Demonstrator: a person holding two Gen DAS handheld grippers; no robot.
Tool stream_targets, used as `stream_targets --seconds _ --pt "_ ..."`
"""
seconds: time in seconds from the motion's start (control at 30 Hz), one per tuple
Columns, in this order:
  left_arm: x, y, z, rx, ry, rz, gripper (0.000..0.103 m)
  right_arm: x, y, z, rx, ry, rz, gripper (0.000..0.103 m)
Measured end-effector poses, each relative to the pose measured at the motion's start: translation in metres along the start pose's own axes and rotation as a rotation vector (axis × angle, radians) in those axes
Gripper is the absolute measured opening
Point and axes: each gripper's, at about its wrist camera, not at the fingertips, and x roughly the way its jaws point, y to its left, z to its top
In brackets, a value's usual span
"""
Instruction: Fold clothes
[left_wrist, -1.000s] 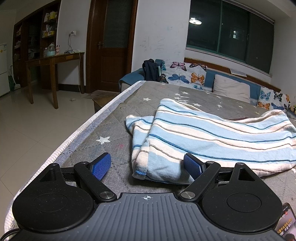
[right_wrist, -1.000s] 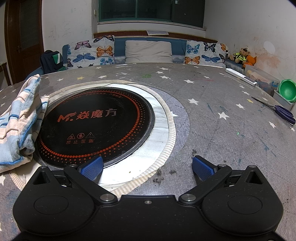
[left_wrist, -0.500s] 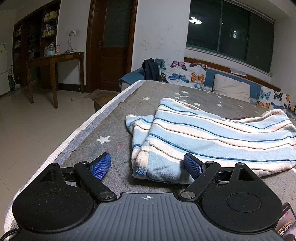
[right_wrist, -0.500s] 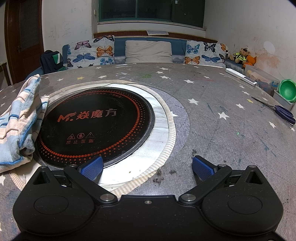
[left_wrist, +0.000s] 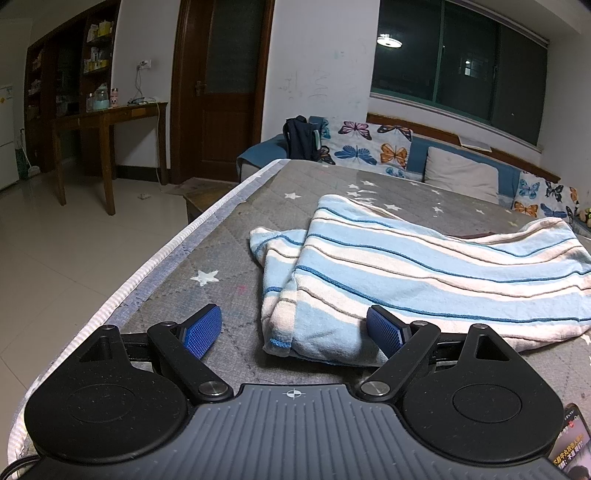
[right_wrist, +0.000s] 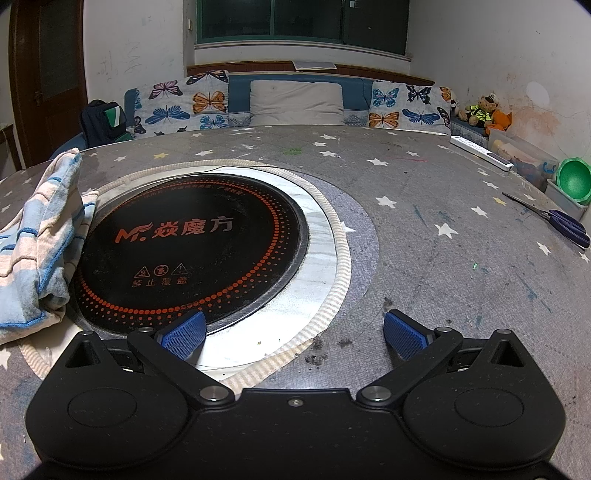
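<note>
Terry-cloth striped garment (left_wrist: 424, 273) folded, rumpled, on quilted tablecloth (left_wrist: 229, 258).

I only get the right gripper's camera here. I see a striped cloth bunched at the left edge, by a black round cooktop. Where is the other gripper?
Observer: The left gripper sits open at the striped cloth's near corner, one finger resting against the fabric.
Operator: Is the cloth already folded?
Observer: It looks doubled over, with a second layer poking out at its left side; the top is rumpled.
Operator: Anything past the table on that side?
Observer: Yes, a wooden desk stands on the tiled floor, beside a brown door.
</note>
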Motion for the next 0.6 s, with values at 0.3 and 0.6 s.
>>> stream_targets --seconds 0.3,0.6 --pt "0.0003 -0.0006 -0.0004 -0.001 0.000 0.000 0.086 0.0000 0.0000 0.0000 0.000 0.000 0.000 0.103" --pt "0.0012 -0.0004 0.0013 -0.001 0.003 0.000 0.086 0.0002 -0.0003 0.0001 0.000 0.000 0.000 0.103"
